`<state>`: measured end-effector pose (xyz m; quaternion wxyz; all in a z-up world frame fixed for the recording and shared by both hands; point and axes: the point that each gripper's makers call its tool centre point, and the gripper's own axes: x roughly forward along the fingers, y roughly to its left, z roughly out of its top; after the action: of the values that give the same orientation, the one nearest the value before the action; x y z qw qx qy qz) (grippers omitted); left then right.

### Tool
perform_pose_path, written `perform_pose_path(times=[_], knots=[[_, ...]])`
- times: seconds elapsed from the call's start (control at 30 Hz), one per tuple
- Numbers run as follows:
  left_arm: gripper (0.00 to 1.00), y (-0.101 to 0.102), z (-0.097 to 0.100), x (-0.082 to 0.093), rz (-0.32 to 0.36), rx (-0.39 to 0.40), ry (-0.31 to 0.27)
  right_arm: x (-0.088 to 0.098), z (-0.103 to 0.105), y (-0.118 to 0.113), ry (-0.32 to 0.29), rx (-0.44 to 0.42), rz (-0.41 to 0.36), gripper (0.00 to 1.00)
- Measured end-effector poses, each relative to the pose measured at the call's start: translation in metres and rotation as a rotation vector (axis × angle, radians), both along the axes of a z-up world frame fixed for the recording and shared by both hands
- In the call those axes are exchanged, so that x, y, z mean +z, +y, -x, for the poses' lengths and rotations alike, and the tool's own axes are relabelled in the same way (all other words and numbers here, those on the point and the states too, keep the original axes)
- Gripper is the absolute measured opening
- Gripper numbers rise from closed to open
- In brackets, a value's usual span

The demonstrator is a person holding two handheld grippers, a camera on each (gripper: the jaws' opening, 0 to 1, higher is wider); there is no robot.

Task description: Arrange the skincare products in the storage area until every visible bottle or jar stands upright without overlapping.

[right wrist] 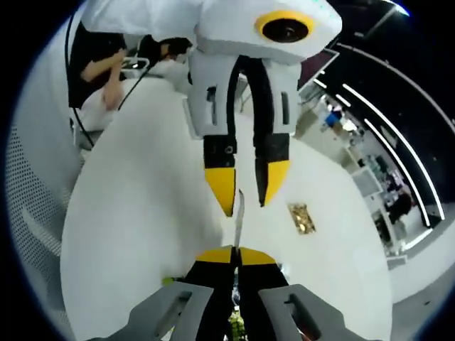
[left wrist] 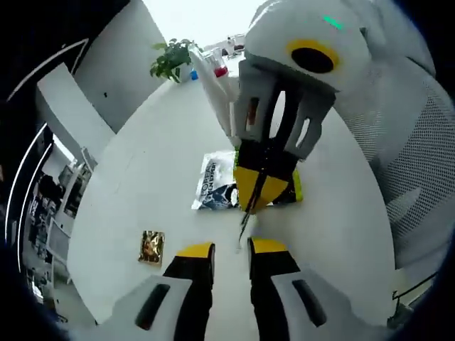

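The right tongs point(left wrist: 261, 190) are pressed together on a thin flat sachet point(right wrist: 239, 213), which they pinch by one end. Its long axis runs from them straight toward the left tongs point(right wrist: 247, 186), whose jaws stand spread with the free edge between them, not yet touching. The left tongs are nearer to this free end. A second sachet point(left wrist: 216, 181) lies flat on the white table point(left wrist: 156, 177), and a small gold packet point(left wrist: 151, 246) lies apart from it.

flat sachet point(left wrist: 217, 181), white top and dark blue printed lower half, lying on white tabletop point(left wrist: 156, 177), partly hidden | small gold foil sachet point(left wrist: 151, 247), lying flat, well apart toward near edge | thin flat strip point(right wrist: 239, 213), edge-on, upright, clamped at its lower end
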<state>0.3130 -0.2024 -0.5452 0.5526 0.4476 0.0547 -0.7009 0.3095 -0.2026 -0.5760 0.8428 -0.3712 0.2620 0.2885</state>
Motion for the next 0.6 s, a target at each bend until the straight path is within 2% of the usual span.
perform_pose_path(times=[0.1,0.13,0.2,0.27,0.4,0.47,0.5,0.6], knots=[[0.14,-0.004,0.002,0.007,0.027,-0.027,-0.045,0.004,-0.002,0.003,0.011,-0.011,-0.018,0.0],[0.14,-0.004,0.003,0.006,0.02,-0.037,-0.064,0.007,-0.003,0.004,0.013,-0.011,-0.022,0.0],[0.14,-0.003,0.003,0.004,0.011,-0.037,-0.066,0.011,-0.003,0.004,0.015,-0.01,-0.027,0.0],[0.13,-0.003,0.002,0.001,-0.003,-0.073,-0.122,0.017,-0.002,0.006,0.014,-0.007,-0.038,0.0],[0.08,-0.002,0.006,-0.001,-0.009,-0.1,-0.156,0.025,-0.003,0.007,0.015,-0.008,-0.045,0.0],[0.06,-0.005,0.006,0.002,-0.005,-0.129,-0.209,0.028,-0.002,0.009,0.02,-0.003,-0.043,0.0],[0.04,-0.003,0.006,-0.001,-0.025,-0.133,-0.223,0.029,-0.001,0.01,0.019,-0.001,-0.036,0.0],[0.0,-0.004,0.009,0.0,-0.024,-0.152,-0.231,0.029,-0.001,0.008,0.024,-0.003,-0.035,0.0]])
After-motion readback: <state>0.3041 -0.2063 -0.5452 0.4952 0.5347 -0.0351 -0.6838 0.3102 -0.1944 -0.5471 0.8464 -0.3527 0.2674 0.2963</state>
